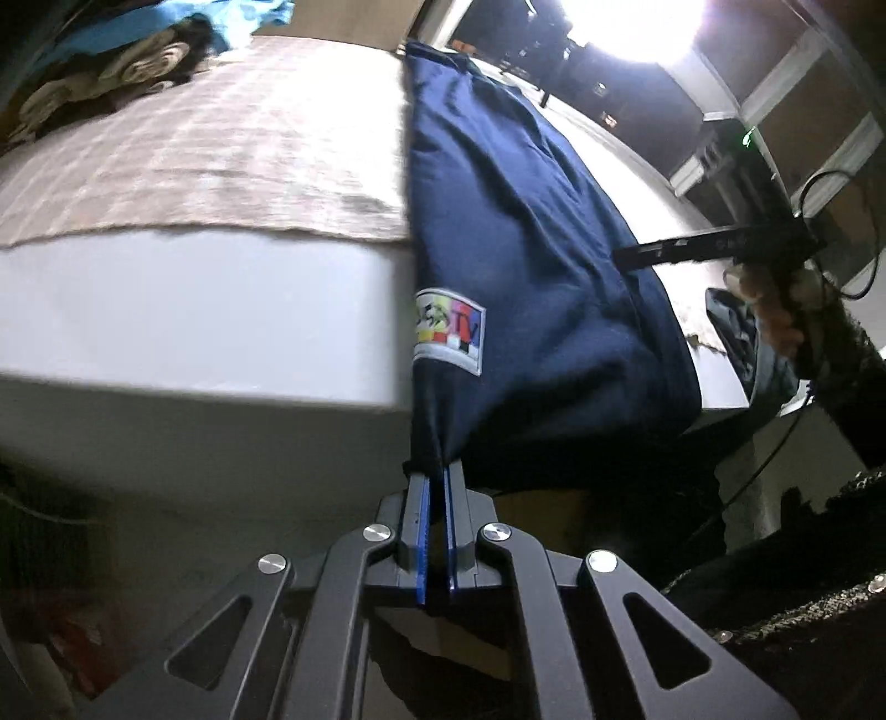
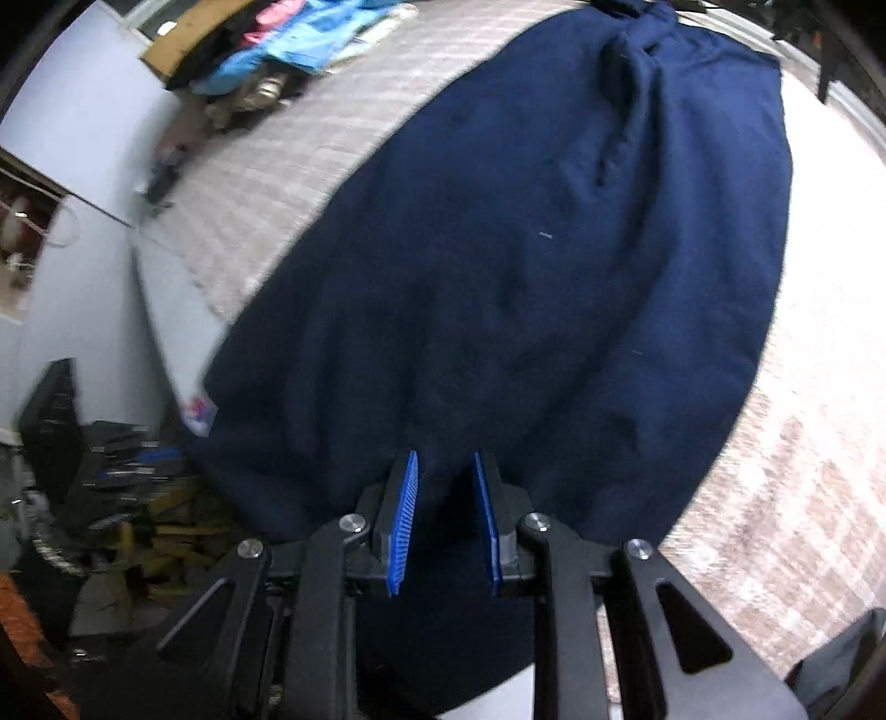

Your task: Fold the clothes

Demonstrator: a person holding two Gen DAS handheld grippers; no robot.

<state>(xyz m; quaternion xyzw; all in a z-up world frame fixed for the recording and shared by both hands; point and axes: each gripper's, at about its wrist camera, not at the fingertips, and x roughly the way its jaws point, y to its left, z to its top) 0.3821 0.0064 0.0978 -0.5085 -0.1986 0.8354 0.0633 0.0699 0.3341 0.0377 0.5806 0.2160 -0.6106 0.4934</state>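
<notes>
A navy garment (image 1: 526, 221) lies stretched lengthwise over the table's beige checked cloth (image 1: 221, 166), its near end hanging over the white table edge (image 1: 194, 310). It carries a colourful patch (image 1: 449, 332). My left gripper (image 1: 436, 471) is shut on the hem just below that patch. In the right wrist view the navy garment (image 2: 526, 249) fills the middle. My right gripper (image 2: 444, 476) pinches a thick fold of its near edge between the blue pads (image 2: 407, 498). The left wrist view shows the right gripper (image 1: 623, 256) side-on, tips at the garment's right edge, with a hand (image 1: 775, 315) on its handle.
A pile of blue, pink and dark clothes (image 2: 288, 44) sits at the table's far corner. Another dark garment (image 1: 736, 332) lies near the right edge. Cluttered tools and boxes (image 2: 138, 487) cover the floor on the left. A bright lamp (image 1: 631, 22) glares behind the table.
</notes>
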